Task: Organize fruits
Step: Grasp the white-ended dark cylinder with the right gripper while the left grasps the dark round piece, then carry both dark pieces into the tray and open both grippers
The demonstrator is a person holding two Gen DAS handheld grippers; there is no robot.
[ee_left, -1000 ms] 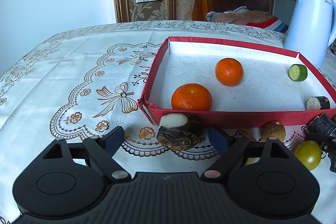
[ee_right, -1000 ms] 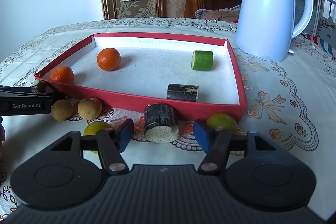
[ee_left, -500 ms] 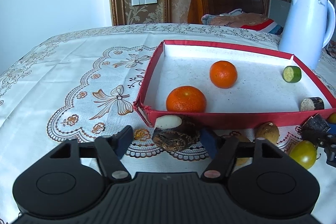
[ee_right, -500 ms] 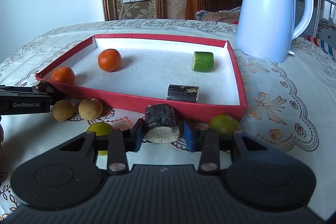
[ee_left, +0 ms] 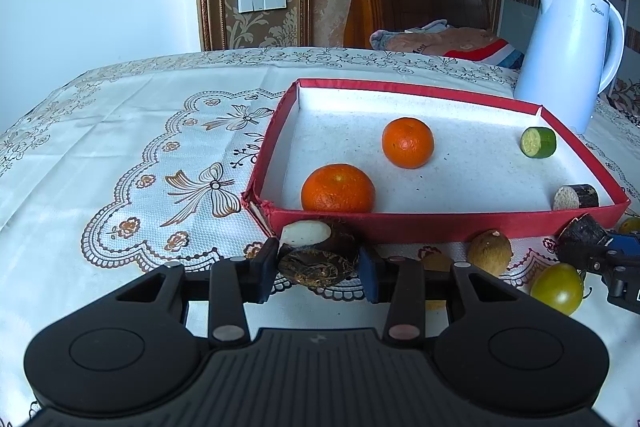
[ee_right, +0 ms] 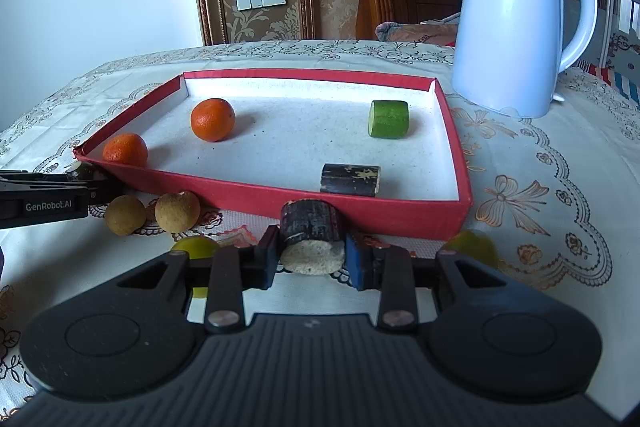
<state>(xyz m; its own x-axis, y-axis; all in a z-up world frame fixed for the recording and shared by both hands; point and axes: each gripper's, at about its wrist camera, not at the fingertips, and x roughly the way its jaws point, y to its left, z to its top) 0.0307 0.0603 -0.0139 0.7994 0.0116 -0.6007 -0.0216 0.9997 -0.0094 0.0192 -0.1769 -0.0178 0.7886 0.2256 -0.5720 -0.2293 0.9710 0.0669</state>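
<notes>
Patterned wallpaper and a white kettle point(ee_right: 516, 23) back a desk point(ee_left: 120, 131) under a lace cloth, where a red tray point(ee_right: 256, 195) holds two oranges point(ee_right: 212, 119), a green cucumber piece point(ee_right: 389, 119) and a dark cane piece point(ee_right: 350, 179). Just outside its near wall, the left gripper point(ee_left: 318, 273) is closing its fingers around a dark water chestnut point(ee_left: 316, 261), pads at its sides. The right gripper point(ee_right: 310, 263) is closing too, fingers pressed on a dark cane stub point(ee_right: 312, 241); brown longans point(ee_right: 176, 211) lie nearby

Inside the tray point(ee_right: 260, 197), two oranges point(ee_right: 212, 119) are placed at nine o'clock, a cucumber piece point(ee_right: 389, 119) at two, a cane piece point(ee_right: 350, 179) at five. A kettle point(ee_right: 516, 27) is stood beyond, at one o'clock.
</notes>
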